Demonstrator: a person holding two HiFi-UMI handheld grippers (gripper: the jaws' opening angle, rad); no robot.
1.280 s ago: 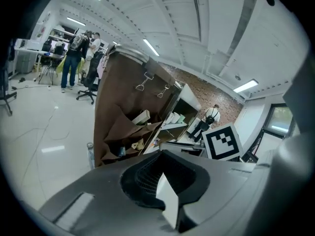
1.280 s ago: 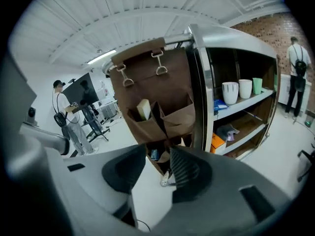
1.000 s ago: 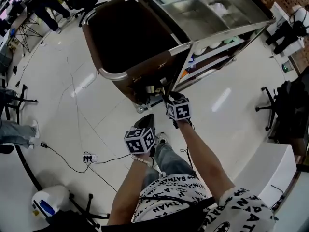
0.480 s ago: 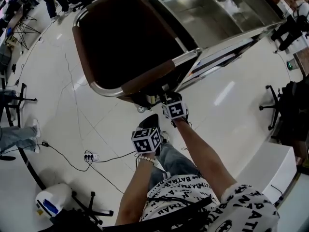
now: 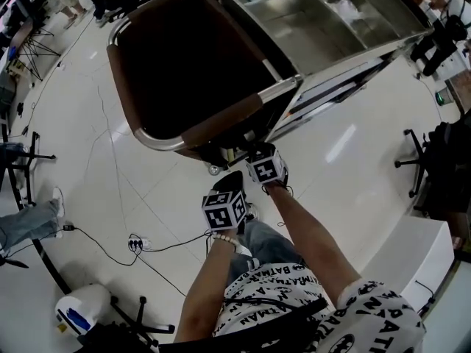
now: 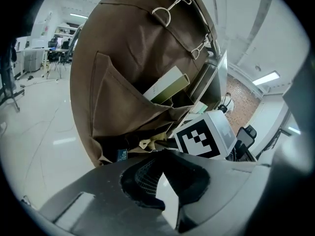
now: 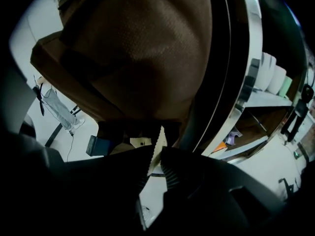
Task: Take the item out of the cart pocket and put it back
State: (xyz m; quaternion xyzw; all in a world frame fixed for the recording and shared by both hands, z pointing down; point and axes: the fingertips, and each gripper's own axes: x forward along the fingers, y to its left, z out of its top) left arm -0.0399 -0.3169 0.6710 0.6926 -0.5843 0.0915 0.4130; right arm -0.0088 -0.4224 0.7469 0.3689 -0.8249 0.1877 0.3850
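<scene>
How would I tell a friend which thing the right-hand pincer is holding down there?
Find the brown fabric bag at the end of the steel cart and look to the bag's foot. There the right gripper, its jaws just closed, pinches a thin cream sachet; its zigzag edge sets it apart from the dark blue object beside it.

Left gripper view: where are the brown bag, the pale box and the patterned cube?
brown bag [image 6: 118, 53]: left gripper view, on its front fabric.
pale box [image 6: 166, 84]: left gripper view, on its broad face.
patterned cube [image 6: 199, 137]: left gripper view, on its marker face.
</scene>
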